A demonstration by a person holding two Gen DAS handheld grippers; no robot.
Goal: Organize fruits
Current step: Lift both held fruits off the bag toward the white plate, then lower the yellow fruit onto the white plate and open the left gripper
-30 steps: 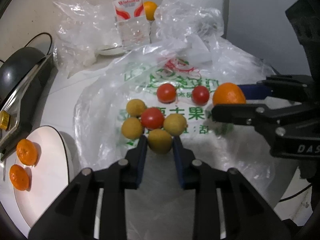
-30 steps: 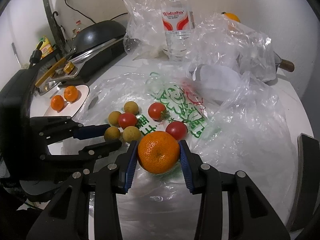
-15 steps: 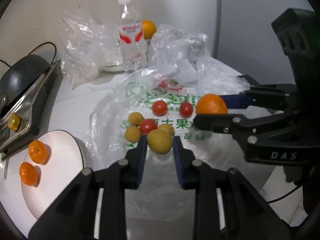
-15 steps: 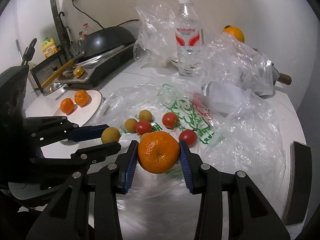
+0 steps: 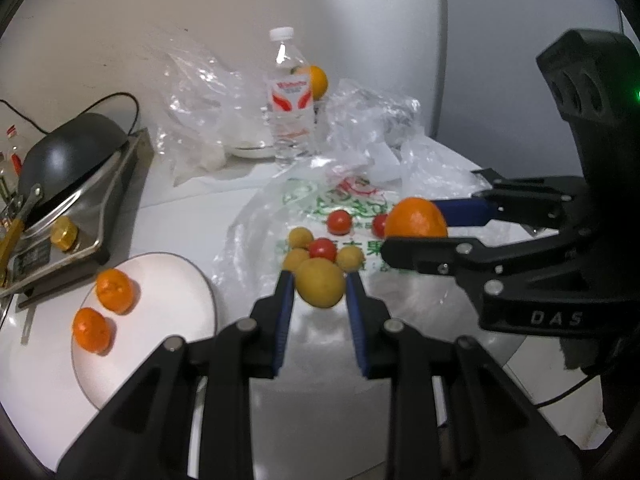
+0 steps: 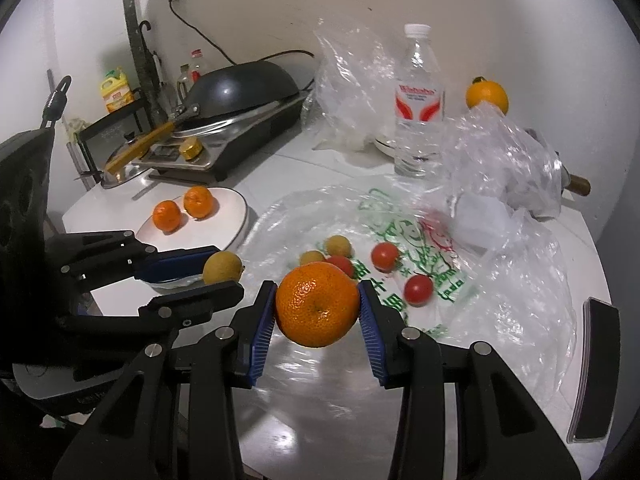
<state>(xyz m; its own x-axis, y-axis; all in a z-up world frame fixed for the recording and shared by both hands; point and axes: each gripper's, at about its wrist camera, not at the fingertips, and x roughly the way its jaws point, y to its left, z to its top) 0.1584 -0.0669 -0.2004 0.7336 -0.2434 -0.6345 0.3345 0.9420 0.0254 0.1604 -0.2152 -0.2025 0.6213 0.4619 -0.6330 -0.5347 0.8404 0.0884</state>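
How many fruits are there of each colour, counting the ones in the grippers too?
Orange fruits: 4
Red tomatoes: 3
Yellow-brown fruits: 4
Total: 11

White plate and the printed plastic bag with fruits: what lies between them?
Only a bare strip of white counter lies between the white plate and the printed plastic bag, seen in the left wrist view.

Left wrist: close above the table (image 5: 192, 220), angled down toward the far wall.
Right wrist: likewise, from the right.
Shared: plate (image 5: 176, 276) (image 6: 236, 208), printed bag (image 5: 320, 200) (image 6: 400, 216).
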